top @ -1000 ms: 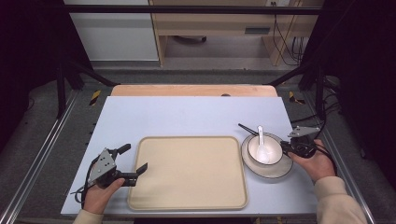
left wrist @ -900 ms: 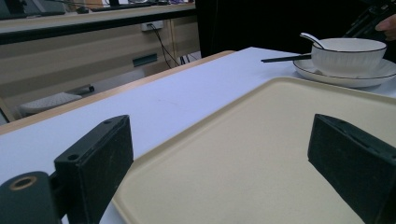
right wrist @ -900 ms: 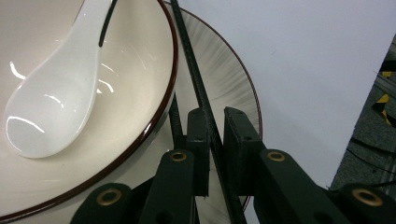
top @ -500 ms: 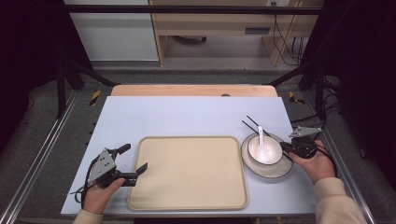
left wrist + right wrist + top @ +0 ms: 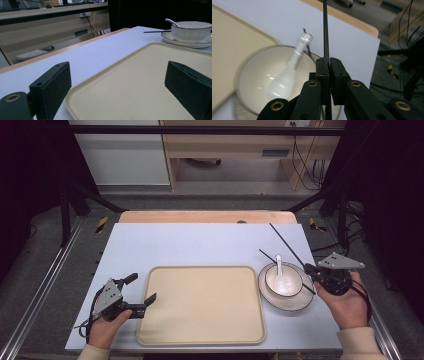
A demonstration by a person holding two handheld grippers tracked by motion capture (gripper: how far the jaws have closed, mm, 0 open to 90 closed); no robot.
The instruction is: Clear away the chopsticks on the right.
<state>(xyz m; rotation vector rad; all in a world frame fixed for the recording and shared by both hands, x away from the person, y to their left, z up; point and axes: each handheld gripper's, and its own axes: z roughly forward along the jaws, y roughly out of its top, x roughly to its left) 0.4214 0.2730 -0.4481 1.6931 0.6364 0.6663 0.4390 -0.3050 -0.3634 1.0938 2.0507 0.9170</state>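
A white bowl (image 5: 283, 281) with a white spoon (image 5: 279, 270) in it sits on a white plate (image 5: 270, 298), right of a beige tray (image 5: 200, 305). My right gripper (image 5: 311, 269) is shut on one black chopstick (image 5: 287, 245), which points away toward the table's far edge. In the right gripper view the chopstick (image 5: 325, 30) runs straight up from the closed right gripper (image 5: 329, 61), over the bowl (image 5: 257, 85) and spoon (image 5: 292, 67). A second chopstick (image 5: 265, 254) lies across the plate. My left gripper (image 5: 141, 288) is open, its jaws either side of the tray's left rim (image 5: 82, 93).
The tray's flat surface (image 5: 140, 82) carries nothing. In the left gripper view the bowl (image 5: 191, 30), plate (image 5: 185, 43) and lying chopstick (image 5: 156, 31) sit far off at upper right. A wooden strip (image 5: 207, 216) borders the blue-white tabletop (image 5: 200, 245) at the back.
The right gripper has raised one chopstick off the plate and swung its far end toward the back of the table. The left gripper has stayed put.
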